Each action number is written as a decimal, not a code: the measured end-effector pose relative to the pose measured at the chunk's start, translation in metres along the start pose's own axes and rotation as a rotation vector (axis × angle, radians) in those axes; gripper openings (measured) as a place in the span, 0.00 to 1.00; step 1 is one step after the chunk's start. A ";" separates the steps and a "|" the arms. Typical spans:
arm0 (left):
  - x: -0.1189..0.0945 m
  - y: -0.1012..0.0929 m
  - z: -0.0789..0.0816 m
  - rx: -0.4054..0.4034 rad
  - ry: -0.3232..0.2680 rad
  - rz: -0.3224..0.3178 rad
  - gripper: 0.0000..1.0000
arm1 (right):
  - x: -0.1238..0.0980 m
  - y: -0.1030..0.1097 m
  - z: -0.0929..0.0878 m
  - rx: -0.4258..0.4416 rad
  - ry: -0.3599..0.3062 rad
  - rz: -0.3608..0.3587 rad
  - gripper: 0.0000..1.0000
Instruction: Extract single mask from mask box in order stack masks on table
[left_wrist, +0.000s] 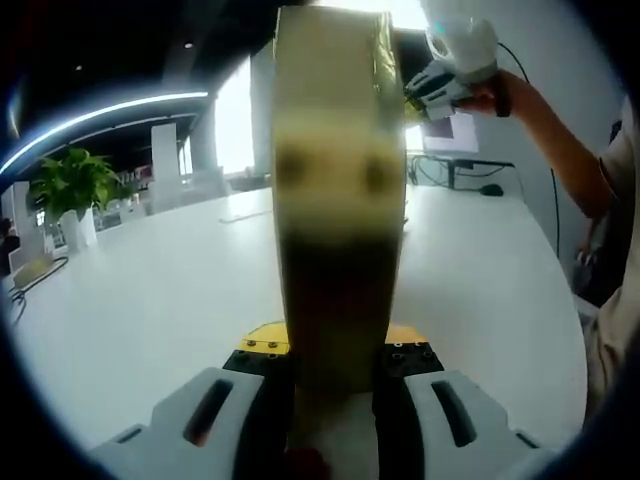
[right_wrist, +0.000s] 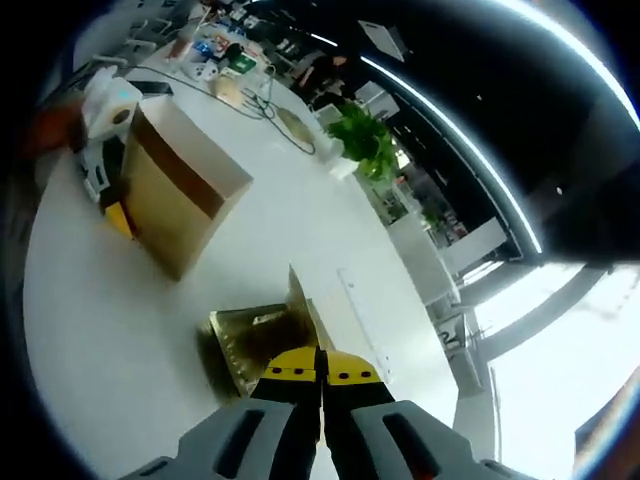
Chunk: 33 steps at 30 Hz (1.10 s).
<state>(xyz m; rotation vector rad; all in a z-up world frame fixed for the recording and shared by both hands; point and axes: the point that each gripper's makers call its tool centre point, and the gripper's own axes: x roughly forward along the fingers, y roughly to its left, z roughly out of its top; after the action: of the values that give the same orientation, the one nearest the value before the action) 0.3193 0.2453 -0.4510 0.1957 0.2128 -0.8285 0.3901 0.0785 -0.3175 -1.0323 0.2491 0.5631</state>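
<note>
In the left gripper view a tan and gold mask box (left_wrist: 340, 190) stands upright and very close, with my left gripper (left_wrist: 335, 365) shut on its lower end. My right gripper (left_wrist: 450, 70), held in a person's hand, hovers by the box's top right corner. In the right gripper view my right gripper (right_wrist: 321, 368) is shut on a thin gold mask packet (right_wrist: 255, 335), seen nearly edge-on above the white table (right_wrist: 90, 330). The mask box (right_wrist: 180, 190) sits further off to the upper left, with the left gripper (right_wrist: 105, 165) at its far end.
A potted plant (left_wrist: 70, 185) (right_wrist: 360, 140) stands on the table. Small items and cables (right_wrist: 225, 60) crowd its far end. A flat white strip (right_wrist: 365, 310) lies past the packet. A person's arm (left_wrist: 560, 140) reaches in from the right.
</note>
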 end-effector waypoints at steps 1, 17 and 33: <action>0.000 0.000 0.000 0.000 0.000 0.000 0.20 | 0.001 0.002 0.000 -0.001 0.000 0.005 0.00; 0.000 0.000 0.000 -0.001 0.000 -0.002 0.20 | 0.029 0.038 -0.028 0.011 0.040 0.109 0.00; 0.000 0.000 0.000 -0.003 0.001 -0.005 0.20 | 0.044 0.057 -0.041 -0.061 -0.004 0.170 0.00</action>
<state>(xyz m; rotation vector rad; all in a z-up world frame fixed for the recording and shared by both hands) 0.3194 0.2448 -0.4508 0.1931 0.2151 -0.8325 0.3979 0.0792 -0.4002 -1.0748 0.3200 0.7301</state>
